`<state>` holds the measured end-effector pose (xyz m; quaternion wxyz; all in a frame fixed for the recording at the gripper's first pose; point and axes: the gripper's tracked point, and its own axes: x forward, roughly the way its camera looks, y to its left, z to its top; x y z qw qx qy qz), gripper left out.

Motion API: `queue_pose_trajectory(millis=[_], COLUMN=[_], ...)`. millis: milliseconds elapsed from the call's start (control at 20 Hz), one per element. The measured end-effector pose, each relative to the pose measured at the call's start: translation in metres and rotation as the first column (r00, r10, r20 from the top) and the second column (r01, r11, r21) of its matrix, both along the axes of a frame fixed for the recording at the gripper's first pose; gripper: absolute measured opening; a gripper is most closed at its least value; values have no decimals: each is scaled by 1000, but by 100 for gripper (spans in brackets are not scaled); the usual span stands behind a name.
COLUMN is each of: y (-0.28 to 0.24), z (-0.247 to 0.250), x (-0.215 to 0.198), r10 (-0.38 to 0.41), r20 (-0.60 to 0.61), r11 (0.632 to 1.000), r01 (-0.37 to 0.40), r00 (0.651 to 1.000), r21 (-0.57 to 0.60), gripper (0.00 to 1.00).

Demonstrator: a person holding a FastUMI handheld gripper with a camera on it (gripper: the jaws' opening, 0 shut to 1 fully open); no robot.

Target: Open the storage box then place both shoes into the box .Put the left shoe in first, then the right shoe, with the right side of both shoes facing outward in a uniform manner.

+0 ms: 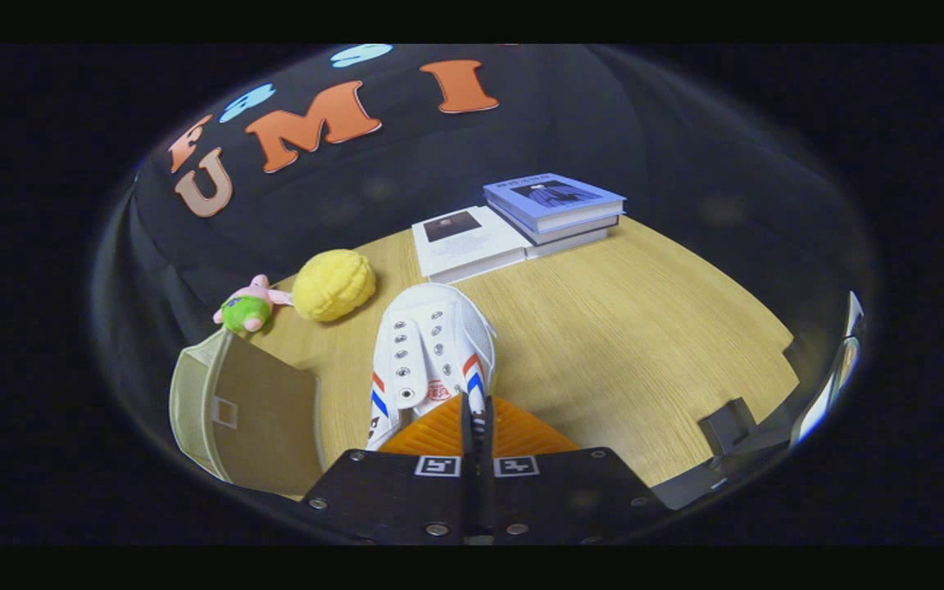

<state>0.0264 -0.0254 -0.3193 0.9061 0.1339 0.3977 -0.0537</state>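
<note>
Pinching white shoe (433, 352) by heel rim, gripper (477, 418) fingers pressing together on it, toe pointing ahead over counter (644, 344); storage box (242, 414) standing open just left, likely awaiting shoe.

You have a wooden table (644, 328) carrying everything here. On it lie a white shoe (431, 352) just ahead of the fingers, a yellow plush (333, 284) and a small pink-and-green toy (247, 309) beyond the beige box (242, 414), and at the far edge a white book (464, 242) touching a stack of books (558, 209). The gripper (477, 418) has its fingers pinched together on the shoe's heel.
</note>
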Motion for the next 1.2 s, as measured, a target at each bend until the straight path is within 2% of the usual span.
queue_pose_trajectory(millis=[350,650,1000,1200], y=[70,142,221,247], z=[52,83,80,64], x=[7,13,0,-12], r10=[10,70,164,193], r20=[42,95,95,72], r11=[1000,996,983,979], r01=[-11,-75,-170,-197], r00=[999,993,982,979], r21=[15,52,62,48], gripper=[0,0,0,1])
